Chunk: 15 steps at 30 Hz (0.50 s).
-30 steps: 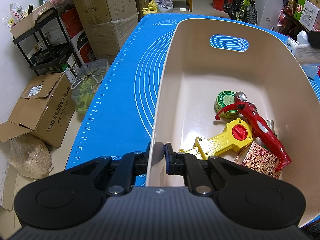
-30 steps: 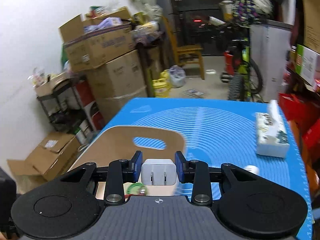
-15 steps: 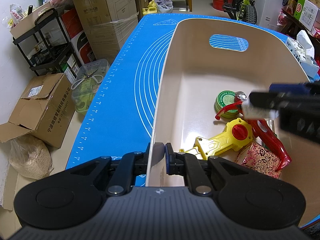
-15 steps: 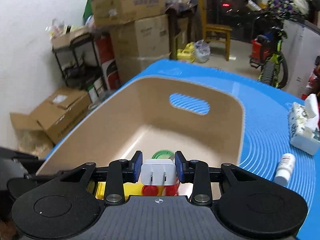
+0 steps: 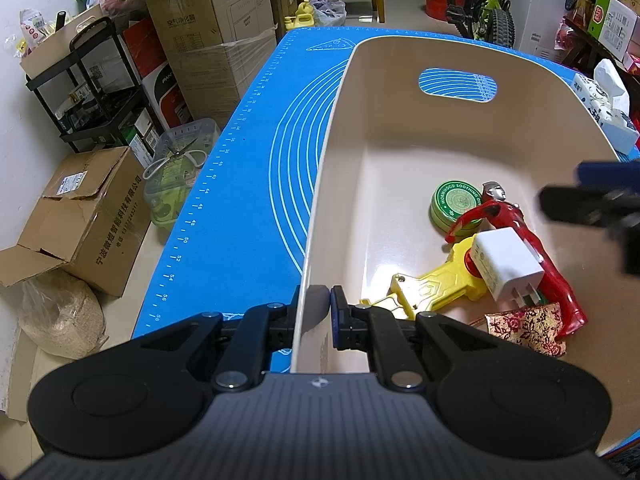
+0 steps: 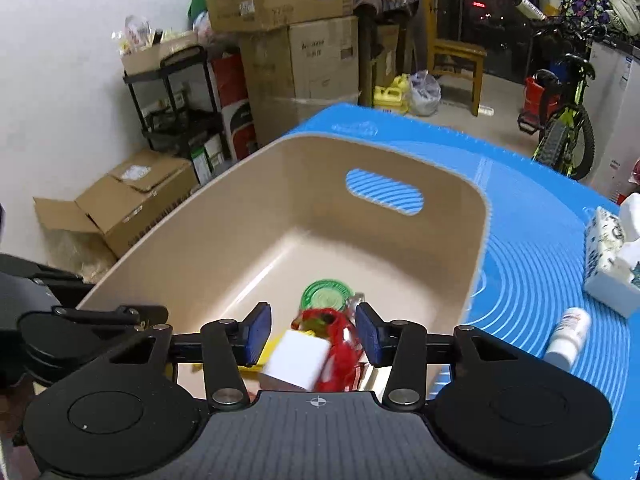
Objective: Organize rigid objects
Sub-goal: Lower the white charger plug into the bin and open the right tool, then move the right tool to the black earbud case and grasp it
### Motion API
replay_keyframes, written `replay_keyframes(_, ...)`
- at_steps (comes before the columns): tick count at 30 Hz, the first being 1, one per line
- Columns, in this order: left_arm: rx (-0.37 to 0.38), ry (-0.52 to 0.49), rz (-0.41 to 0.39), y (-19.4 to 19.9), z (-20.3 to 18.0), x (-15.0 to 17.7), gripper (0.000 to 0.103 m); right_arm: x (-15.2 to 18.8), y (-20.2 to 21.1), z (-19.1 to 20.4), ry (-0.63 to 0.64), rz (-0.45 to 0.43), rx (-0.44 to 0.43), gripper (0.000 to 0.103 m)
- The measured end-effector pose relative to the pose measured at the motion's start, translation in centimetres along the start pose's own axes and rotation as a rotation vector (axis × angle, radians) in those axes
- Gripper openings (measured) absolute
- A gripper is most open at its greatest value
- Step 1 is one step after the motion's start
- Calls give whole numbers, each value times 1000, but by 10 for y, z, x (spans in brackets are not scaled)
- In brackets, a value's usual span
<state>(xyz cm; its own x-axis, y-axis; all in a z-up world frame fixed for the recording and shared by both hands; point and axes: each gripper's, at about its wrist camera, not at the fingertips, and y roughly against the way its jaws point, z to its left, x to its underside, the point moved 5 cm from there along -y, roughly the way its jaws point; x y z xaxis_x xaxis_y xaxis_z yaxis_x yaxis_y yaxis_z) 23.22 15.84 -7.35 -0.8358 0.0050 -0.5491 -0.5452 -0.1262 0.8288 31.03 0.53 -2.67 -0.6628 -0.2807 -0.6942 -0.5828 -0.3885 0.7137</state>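
Note:
A beige bin (image 5: 400,128) stands on the blue mat (image 5: 248,184). My left gripper (image 5: 314,312) is shut on the bin's near left wall. My right gripper (image 6: 312,330) is open above the bin (image 6: 224,240); its fingers also show at the right edge of the left wrist view (image 5: 592,200). A white charger plug (image 5: 506,266) lies loose in the bin on a yellow toy (image 5: 436,284) and a red figure (image 5: 532,248); it also shows below my right gripper (image 6: 296,360). A green tin (image 5: 456,202) and a patterned red box (image 5: 524,328) are in the bin too.
A tissue pack (image 6: 612,256) and a small white bottle (image 6: 568,332) lie on the mat right of the bin. Cardboard boxes (image 5: 92,216), a black shelf (image 5: 92,92) and a clear basket (image 5: 176,168) stand on the floor to the left. A bicycle (image 6: 564,120) is at the back.
My right gripper moved over the bin, opened and let go of the white charger plug, which now lies among the toys. My left gripper has kept its hold on the bin wall.

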Motion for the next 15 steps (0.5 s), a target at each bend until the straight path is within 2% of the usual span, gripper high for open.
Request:
replay_keyframes(8,-4,-3,1,0,1,0,14,-6,37,-47,10,-81,81,65)
replay_keyframes(11,-6,-3,1,1,0,0,14,-3,43,-67,58,-72,127,66)
replay_keyframes(15,-8,-4,1,0,0,0,14,12,35,-92,104,-17,143,66)
